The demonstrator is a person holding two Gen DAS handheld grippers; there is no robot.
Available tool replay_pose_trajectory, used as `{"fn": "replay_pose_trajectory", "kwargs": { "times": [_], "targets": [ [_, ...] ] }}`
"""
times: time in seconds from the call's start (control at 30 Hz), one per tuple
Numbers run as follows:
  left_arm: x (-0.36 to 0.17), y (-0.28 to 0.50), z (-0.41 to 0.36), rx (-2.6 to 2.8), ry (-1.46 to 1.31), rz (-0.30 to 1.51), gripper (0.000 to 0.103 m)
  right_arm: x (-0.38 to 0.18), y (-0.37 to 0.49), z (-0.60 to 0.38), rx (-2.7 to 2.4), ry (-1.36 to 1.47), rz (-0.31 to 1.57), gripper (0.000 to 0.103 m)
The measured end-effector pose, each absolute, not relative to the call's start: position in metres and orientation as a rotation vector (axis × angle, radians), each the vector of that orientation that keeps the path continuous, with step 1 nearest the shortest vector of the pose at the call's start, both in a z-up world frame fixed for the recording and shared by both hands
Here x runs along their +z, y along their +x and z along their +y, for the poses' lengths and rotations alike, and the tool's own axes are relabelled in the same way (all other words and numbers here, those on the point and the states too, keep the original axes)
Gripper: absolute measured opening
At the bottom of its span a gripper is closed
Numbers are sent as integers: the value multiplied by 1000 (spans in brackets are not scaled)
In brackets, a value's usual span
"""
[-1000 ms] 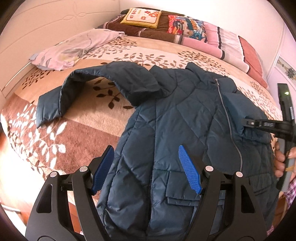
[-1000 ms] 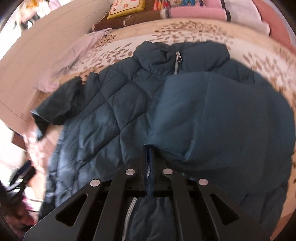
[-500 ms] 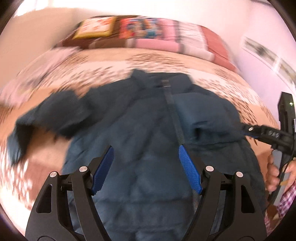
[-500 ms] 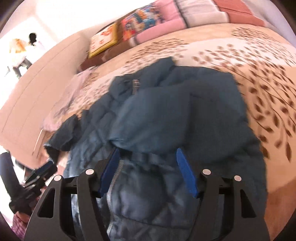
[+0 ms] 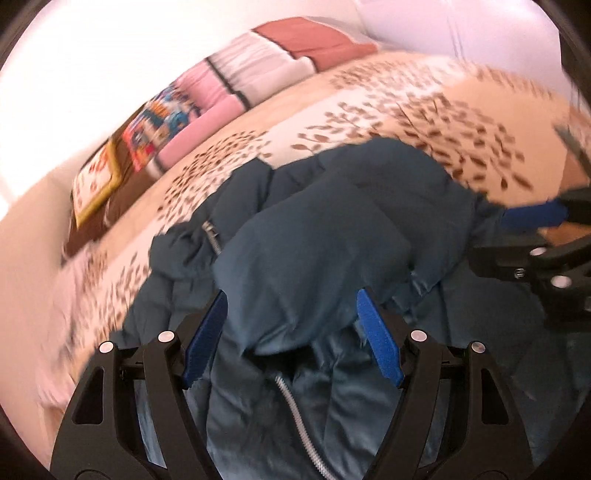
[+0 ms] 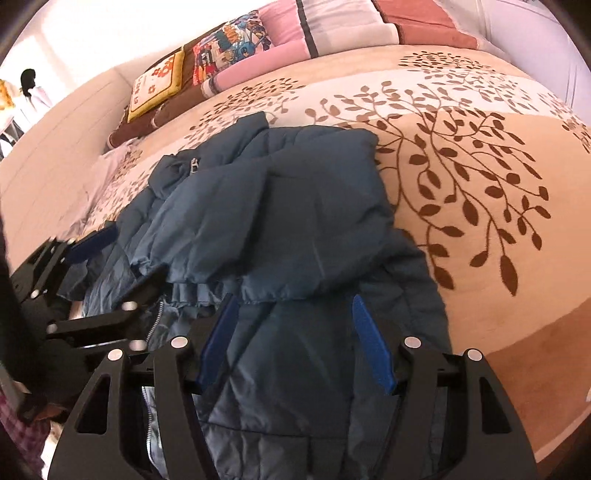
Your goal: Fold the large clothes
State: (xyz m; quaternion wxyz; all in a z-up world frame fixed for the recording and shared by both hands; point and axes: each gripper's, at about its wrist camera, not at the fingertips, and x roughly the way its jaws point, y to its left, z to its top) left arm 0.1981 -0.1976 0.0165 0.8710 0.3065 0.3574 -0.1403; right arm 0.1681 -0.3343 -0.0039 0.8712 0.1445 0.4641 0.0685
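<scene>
A dark teal quilted jacket point(image 6: 280, 229) is laid on the leaf-patterned bedspread point(image 6: 480, 155), and every place below is given relative to that jacket. At its far left, in the right wrist view, the left gripper point(image 6: 110, 254) is seen low beside the garment's left edge, near the silver zipper point(image 6: 153, 325), with its blue pads point(image 6: 94, 240) held apart and no cloth seen between them. In the left wrist view the same gripper point(image 5: 291, 339) is shown with its fingers spread wide over the middle of the jacket, where a sleeve point(image 5: 317, 258) is folded across the chest and the zipper point(image 5: 295, 413) runs down below the fold; nothing is pinched, although that view is blurred. Beyond the jacket's collar, at the head of the bed, a yellow-bordered cushion point(image 6: 157, 86), a colourful patterned pillow point(image 6: 232, 46) and a pink-and-white striped bolster point(image 6: 332, 26) are lined up. A pale pink cloth point(image 6: 107, 173) is seen just past the collar on the left. Over the jacket's lower front, the right gripper point(image 6: 295, 339) is held with its blue pads well apart, the folded sleeve edge lying just beyond the fingertips, and no fabric is gripped. In the left wrist view the right gripper point(image 5: 546, 229) is seen at the jacket's right edge, one blue pad point(image 5: 532, 216) close to the cloth; contact cannot be judged there. To the right of the jacket, only bare bedspread is seen.
</scene>
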Motion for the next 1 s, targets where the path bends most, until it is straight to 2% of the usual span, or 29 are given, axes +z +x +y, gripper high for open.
{"fn": "replay_pose_trajectory", "kwargs": {
  "times": [0.07, 0.1, 0.13, 0.23, 0.57, 0.9, 0.97, 1.0],
  "targets": [
    [8, 207, -205, -287, 676, 769, 53, -5, 169, -337, 136, 306, 973, 64],
    [5, 213, -207, -289, 677, 797, 31, -5, 169, -337, 135, 310, 973, 64],
    [4, 218, -206, -277, 664, 820, 18, -6, 169, -338, 134, 313, 971, 64],
    [10, 224, -190, -249, 557, 835, 5, -5, 168, -339, 133, 318, 969, 64],
    [42, 218, -85, -134, 155, 842, 2, 0, 164, -326, 140, 295, 972, 64],
    [-11, 234, 19, 29, -84, 991, 1, -3, 168, -292, 187, 231, 998, 64],
    [-22, 233, 29, 52, -130, 1022, 4, -4, 169, -287, 193, 222, 1003, 64],
    [-25, 232, 33, 55, -147, 1030, 13, -4, 170, -284, 197, 218, 1006, 64]
  ]
}}
